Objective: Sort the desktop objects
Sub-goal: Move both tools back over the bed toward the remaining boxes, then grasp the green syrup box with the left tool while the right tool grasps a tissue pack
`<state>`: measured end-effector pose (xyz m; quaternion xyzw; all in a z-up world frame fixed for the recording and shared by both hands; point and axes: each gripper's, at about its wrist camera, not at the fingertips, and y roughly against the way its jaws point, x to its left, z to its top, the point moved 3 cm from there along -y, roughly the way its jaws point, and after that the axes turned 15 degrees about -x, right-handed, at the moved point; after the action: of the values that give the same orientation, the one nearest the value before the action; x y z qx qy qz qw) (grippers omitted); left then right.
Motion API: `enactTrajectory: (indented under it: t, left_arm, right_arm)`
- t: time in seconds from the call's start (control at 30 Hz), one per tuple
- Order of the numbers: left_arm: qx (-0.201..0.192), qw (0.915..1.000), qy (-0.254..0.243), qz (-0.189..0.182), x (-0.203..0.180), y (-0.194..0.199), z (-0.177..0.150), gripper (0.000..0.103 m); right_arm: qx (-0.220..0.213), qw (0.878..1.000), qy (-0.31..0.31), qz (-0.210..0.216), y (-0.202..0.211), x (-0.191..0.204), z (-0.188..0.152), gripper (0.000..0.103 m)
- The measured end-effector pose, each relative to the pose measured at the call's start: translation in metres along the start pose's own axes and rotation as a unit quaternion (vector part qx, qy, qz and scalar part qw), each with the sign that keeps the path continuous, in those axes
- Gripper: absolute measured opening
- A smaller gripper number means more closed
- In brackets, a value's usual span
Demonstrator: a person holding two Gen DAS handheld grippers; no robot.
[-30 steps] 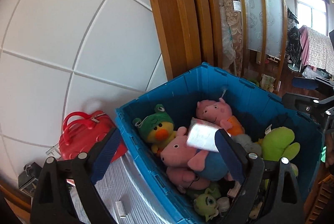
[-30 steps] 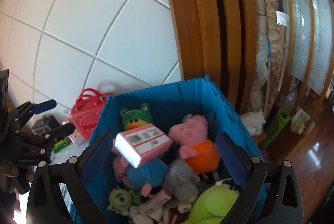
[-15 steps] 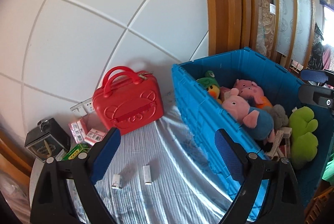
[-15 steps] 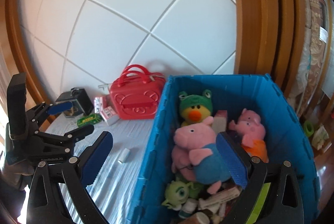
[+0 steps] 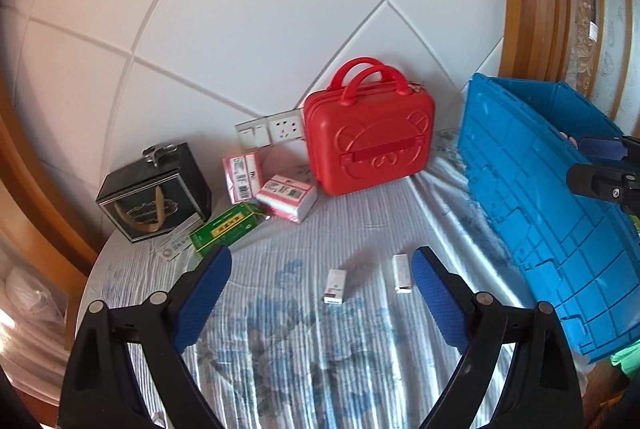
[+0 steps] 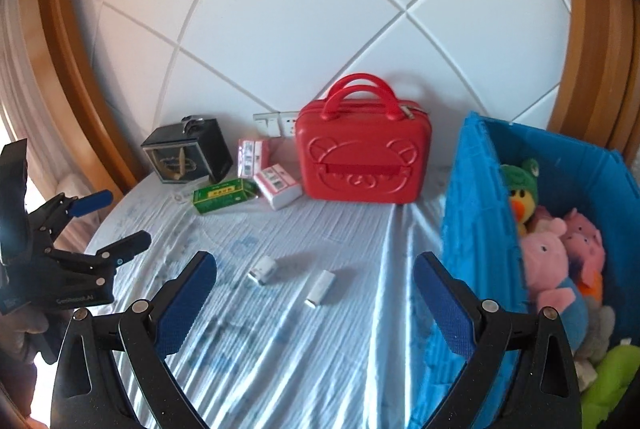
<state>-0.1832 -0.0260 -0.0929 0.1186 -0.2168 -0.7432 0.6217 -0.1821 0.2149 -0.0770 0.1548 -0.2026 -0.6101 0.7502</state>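
Two small white boxes (image 5: 335, 286) (image 5: 401, 273) lie on the striped cloth just ahead of my open, empty left gripper (image 5: 320, 303). They also show in the right wrist view (image 6: 261, 270) (image 6: 319, 288), ahead of my open, empty right gripper (image 6: 314, 303). Further back lie a green box (image 5: 224, 227) (image 6: 225, 195) and pink-and-white boxes (image 5: 286, 197) (image 6: 277, 185). The blue bin (image 5: 540, 209) (image 6: 472, 229) stands at the right, holding plush toys (image 6: 548, 253). The left gripper also appears at the left of the right wrist view (image 6: 108, 225).
A red case with handles (image 5: 370, 139) (image 6: 362, 153) stands against the white wall. A black box (image 5: 154, 193) (image 6: 188, 153) sits at the back left. Wall sockets (image 5: 272, 129) are behind the boxes. The table edge curves away at the left.
Both grippers have swung left from above the bin's toys to face the table. The pink-and-white box seen in the air over the bin one second ago is no longer in view there.
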Motion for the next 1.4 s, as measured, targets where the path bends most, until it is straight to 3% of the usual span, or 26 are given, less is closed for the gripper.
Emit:
enactTrajectory:
  t: [0.23, 0.47, 0.67, 0.87, 0.97, 1.03, 1.07, 1.2, 1.33, 1.4]
  left_arm:
    - [0.016, 0.9994, 0.005, 0.029, 0.085, -0.041, -0.047, 0.092]
    - [0.026, 0.9991, -0.004, 0.033, 0.152, -0.119, -0.093, 0.092]
    - [0.047, 0.9985, -0.017, 0.022, 0.197, -0.203, -0.127, 0.092]
    - [0.06, 0.9956, -0.072, -0.005, 0.221, -0.279, -0.145, 0.092]
    - [0.067, 0.9933, -0.089, -0.03, 0.224, -0.31, -0.149, 0.092]
    - [0.074, 0.9924, -0.095, -0.028, 0.226, -0.328, -0.15, 0.092]
    - [0.077, 0.9927, -0.088, -0.029, 0.227, -0.335, -0.15, 0.092]
    - [0.095, 0.9927, -0.069, -0.03, 0.23, -0.359, -0.154, 0.092]
    - [0.1, 0.9911, -0.084, -0.024, 0.22, -0.371, -0.162, 0.092]
    - [0.095, 0.9919, -0.08, -0.026, 0.216, -0.369, -0.163, 0.087]
  right_arm:
    - [0.026, 0.999, 0.035, 0.025, -0.106, 0.061, -0.014, 0.1]
    - [0.059, 0.991, 0.103, 0.06, -0.234, 0.112, -0.033, 0.1]
    - [0.102, 0.975, 0.186, 0.068, -0.355, 0.126, -0.051, 0.1]
    - [0.148, 0.966, 0.207, 0.047, -0.453, 0.121, -0.065, 0.1]
    - [0.159, 0.961, 0.223, 0.04, -0.486, 0.118, -0.075, 0.1]
    - [0.164, 0.96, 0.226, 0.03, -0.502, 0.112, -0.079, 0.1]
    - [0.166, 0.96, 0.225, 0.028, -0.509, 0.109, -0.081, 0.096]
    - [0.169, 0.948, 0.268, 0.033, -0.529, 0.119, -0.092, 0.097]
    - [0.161, 0.952, 0.259, 0.015, -0.547, 0.118, -0.086, 0.1]
    - [0.165, 0.949, 0.27, 0.002, -0.555, 0.117, -0.087, 0.101]
